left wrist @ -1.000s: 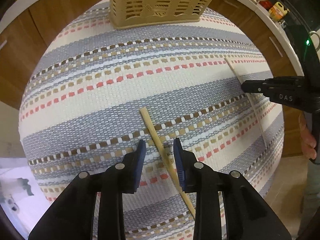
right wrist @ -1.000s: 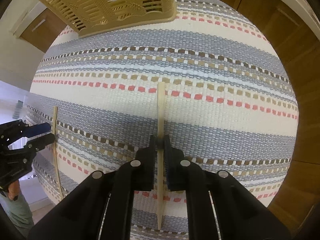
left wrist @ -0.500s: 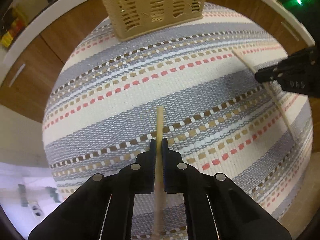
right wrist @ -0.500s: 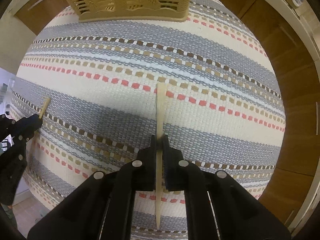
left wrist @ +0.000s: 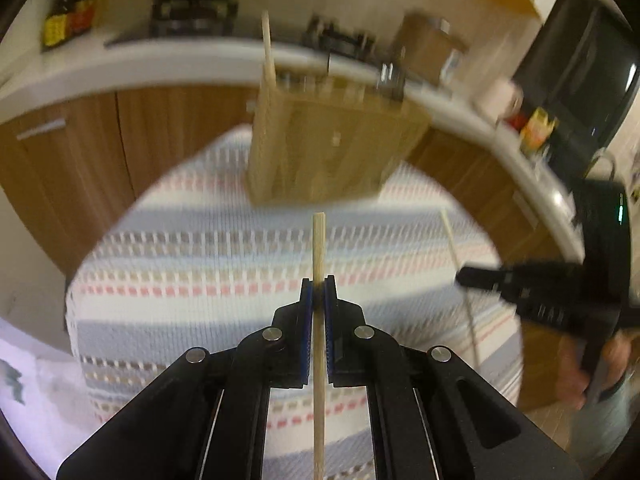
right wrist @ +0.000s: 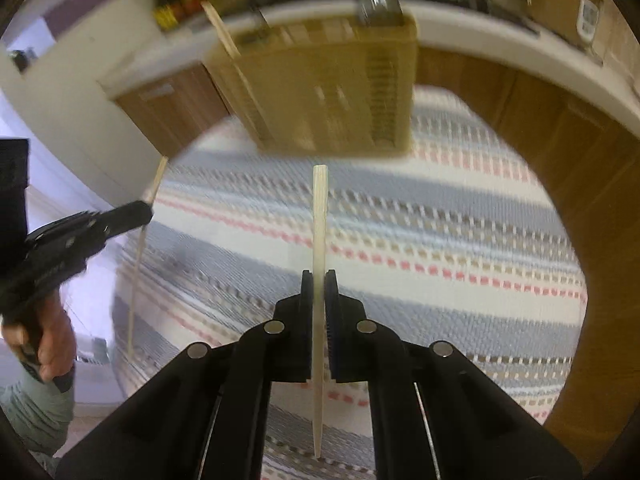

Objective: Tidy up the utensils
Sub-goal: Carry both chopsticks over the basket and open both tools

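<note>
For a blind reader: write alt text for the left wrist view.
The left gripper is shut on a wooden chopstick above a striped woven mat. Ahead stands a tan slotted utensil basket with another stick in it; at right, the right gripper holds a second chopstick.
</note>
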Tool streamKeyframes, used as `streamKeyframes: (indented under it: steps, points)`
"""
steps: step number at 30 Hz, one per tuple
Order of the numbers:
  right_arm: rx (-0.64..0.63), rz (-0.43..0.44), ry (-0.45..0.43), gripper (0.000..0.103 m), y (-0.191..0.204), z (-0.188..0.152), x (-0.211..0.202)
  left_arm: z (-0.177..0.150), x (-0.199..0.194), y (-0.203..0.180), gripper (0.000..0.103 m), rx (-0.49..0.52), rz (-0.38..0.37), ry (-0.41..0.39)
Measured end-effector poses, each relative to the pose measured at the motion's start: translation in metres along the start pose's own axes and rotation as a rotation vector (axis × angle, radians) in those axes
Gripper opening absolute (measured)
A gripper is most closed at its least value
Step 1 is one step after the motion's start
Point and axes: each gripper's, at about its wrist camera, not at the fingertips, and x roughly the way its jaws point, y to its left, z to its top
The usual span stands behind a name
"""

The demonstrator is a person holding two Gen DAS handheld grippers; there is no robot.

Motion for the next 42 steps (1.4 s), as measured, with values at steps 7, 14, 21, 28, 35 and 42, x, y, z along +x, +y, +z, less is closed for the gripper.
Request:
streamKeyframes:
  steps: [7,14,21,28,35,42]
  points:
    - [-0.021,0.074,-0.255,0.004,-0.001,0.028,-0.062,0.05,-0.062,-0.005,0.003,-0.036,-0.046,-0.284]
    - [-0.041,0.024,-0.517,0.004,0.003,0.083,-0.098,0.096,-0.078,-0.03,0.003,-0.009,-0.069,-0.49]
    - [-0.085,-0.085,-0.724,0.004,0.009,0.113,-0.105,0.131,-0.063,-0.038,0.003,0.03,-0.087,-0.661]
    - [-0.084,-0.217,-0.868,0.004,-0.003,0.139,-0.089,0.15,-0.04,-0.05,0.003,0.102,0.012,-0.793]
    - [-0.053,-0.216,-0.881,0.004,-0.022,0.162,-0.051,0.16,-0.008,-0.042,0.003,0.077,0.06,-0.829]
    - [-0.053,-0.233,-0.871,0.004,-0.023,0.151,-0.029,0.158,0.019,-0.022,0.003,0.032,0.103,-0.817]
